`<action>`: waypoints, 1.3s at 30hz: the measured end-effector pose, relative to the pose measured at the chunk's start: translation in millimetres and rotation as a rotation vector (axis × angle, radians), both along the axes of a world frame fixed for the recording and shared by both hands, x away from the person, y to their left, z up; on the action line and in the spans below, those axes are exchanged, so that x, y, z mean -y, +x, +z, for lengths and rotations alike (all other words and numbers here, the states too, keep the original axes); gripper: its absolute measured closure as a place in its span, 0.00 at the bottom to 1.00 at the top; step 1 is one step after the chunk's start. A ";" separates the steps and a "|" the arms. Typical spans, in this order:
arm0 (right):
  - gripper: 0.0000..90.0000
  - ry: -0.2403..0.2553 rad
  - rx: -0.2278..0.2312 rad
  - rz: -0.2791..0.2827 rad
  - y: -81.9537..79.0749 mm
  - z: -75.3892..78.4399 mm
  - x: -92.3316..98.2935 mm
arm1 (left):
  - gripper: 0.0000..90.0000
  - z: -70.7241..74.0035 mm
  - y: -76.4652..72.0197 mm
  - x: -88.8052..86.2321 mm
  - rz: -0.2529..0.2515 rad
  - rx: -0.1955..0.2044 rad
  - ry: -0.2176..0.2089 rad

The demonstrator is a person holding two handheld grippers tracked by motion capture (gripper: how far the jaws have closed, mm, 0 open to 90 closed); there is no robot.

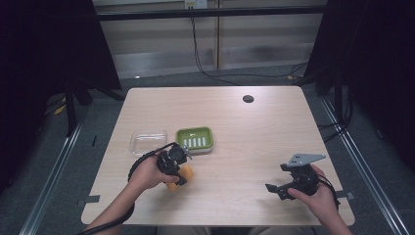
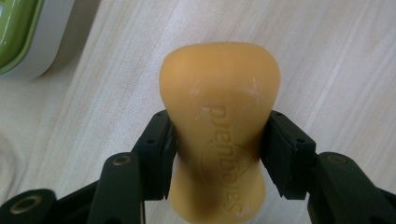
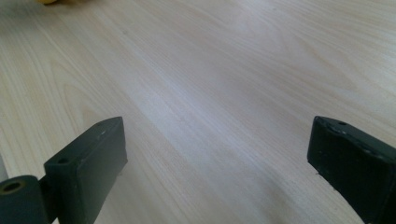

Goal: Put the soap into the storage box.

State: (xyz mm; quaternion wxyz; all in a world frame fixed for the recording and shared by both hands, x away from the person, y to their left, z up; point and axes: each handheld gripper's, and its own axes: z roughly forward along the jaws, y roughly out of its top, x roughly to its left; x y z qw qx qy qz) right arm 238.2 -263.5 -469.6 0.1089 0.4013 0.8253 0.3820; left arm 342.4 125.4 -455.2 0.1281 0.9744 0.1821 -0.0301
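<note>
An orange bar of soap (image 2: 219, 93) with a narrow waist and pressed-in lettering lies on the pale wooden table (image 1: 244, 132). My left gripper (image 2: 219, 149) is shut on it, both black pads pressed against the waist. From above, the left gripper (image 1: 177, 172) and the soap (image 1: 185, 175) sit just in front of a green soap dish (image 1: 179, 139). My right gripper (image 1: 276, 190) rests low at the table's front right, its jaws wide open. In its own view the right gripper (image 3: 219, 158) has only bare wood between its jaws.
A clear plastic tray (image 1: 148, 141) lies left of the green dish. The dish's corner (image 2: 14, 32) shows at the upper left of the left gripper view. A small black round disc (image 1: 248, 98) sits near the far edge. Dark stands flank the table.
</note>
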 end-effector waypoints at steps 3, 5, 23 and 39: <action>0.05 0.002 0.001 -0.001 0.4 -0.5 0.6 | 0.54 -4.6 1.2 0.1 0.014 -0.013 -0.005; 0.05 0.003 0.002 -0.002 0.3 -0.1 0.5 | 0.54 -10.9 0.4 2.8 0.010 -0.020 0.003; 0.05 0.010 0.002 -0.002 0.2 0.4 0.8 | 0.55 -8.8 1.2 4.4 0.060 0.009 0.025; 0.05 0.018 -0.003 -0.005 0.4 0.1 0.8 | 0.56 19.3 13.9 -5.4 0.109 -0.008 -0.059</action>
